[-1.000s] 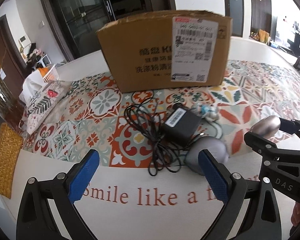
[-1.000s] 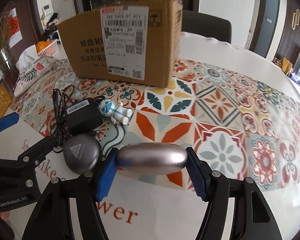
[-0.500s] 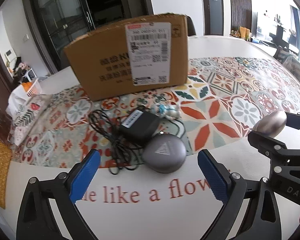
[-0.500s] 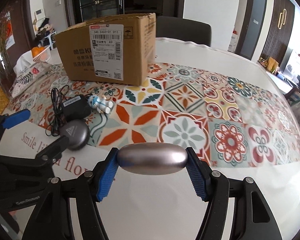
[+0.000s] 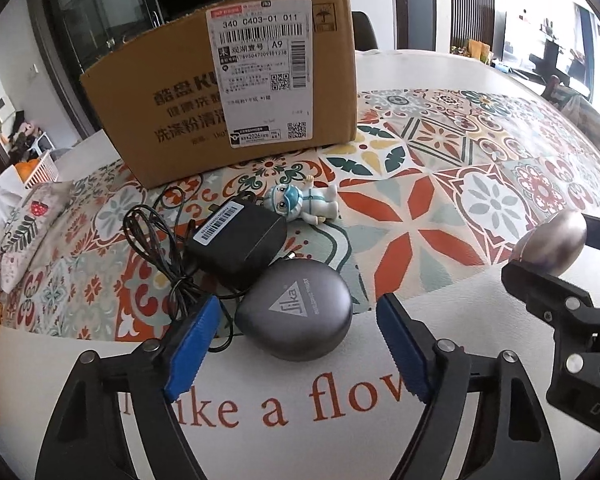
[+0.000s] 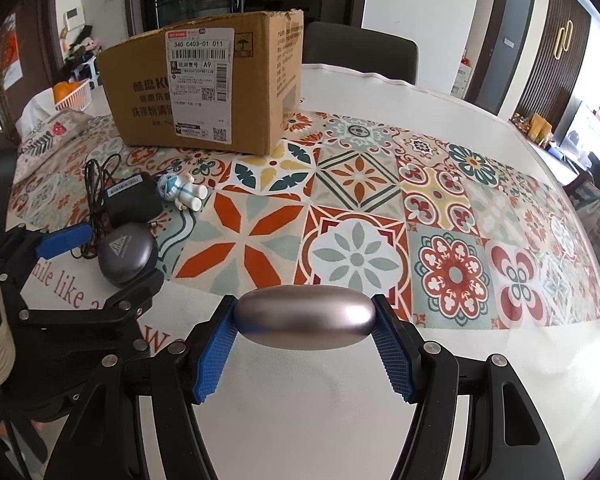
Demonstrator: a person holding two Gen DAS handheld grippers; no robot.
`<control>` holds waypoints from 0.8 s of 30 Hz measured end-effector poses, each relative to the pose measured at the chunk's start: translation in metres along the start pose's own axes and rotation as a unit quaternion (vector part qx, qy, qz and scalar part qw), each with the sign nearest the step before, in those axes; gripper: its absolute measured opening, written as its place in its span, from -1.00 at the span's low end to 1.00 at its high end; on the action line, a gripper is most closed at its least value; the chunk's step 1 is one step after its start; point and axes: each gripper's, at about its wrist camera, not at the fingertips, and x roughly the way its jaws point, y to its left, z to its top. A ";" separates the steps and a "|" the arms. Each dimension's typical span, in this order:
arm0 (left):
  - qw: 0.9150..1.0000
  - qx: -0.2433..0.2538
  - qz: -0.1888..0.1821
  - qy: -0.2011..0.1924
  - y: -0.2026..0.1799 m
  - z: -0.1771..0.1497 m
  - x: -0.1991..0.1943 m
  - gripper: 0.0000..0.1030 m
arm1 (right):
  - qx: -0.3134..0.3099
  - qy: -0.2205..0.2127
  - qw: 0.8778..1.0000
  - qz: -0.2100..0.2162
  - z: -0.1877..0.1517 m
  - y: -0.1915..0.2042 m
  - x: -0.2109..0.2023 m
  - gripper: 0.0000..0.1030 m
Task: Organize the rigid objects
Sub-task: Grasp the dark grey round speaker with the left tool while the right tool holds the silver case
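Observation:
My right gripper [image 6: 304,350] is shut on a silver oval case [image 6: 305,316], held above the table's white front part; the case also shows at the right of the left wrist view [image 5: 552,242]. My left gripper [image 5: 296,346] is open, its blue pads on either side of a grey rounded case with a triangle logo [image 5: 296,316], not touching it. That grey case also shows in the right wrist view [image 6: 126,254]. Behind it lie a black power adapter [image 5: 240,240] with a tangled cord [image 5: 156,244] and a small blue-white figurine [image 5: 304,204]. A cardboard box [image 5: 236,88] stands further back.
The table has a patterned tile cloth [image 6: 380,208] with a white front band carrying red lettering [image 5: 300,404]. A floral pouch [image 5: 24,228] and a white basket with oranges [image 6: 70,96] sit at the far left. A dark chair [image 6: 360,56] stands behind the table.
My left gripper has moved forward and now straddles the grey case. My right gripper, still holding the silver case, has pulled back and to the right, away from the pile.

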 end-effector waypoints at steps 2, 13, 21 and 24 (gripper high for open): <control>1.000 -0.001 -0.002 0.003 0.001 0.000 0.003 0.45 | 0.001 0.003 1.000 0.002 0.001 0.001 0.002 0.28; 1.000 -0.014 -0.019 0.006 0.009 -0.002 0.012 0.20 | 0.006 0.011 1.000 0.013 0.004 0.006 0.009 0.28; 1.000 -0.015 -0.019 0.006 0.017 -0.001 0.002 0.20 | 0.010 0.008 1.000 0.021 0.006 0.013 0.006 0.28; 1.000 -0.016 -0.020 0.000 0.021 0.001 -0.005 0.20 | 0.011 0.005 1.000 0.021 0.008 0.014 0.003 0.28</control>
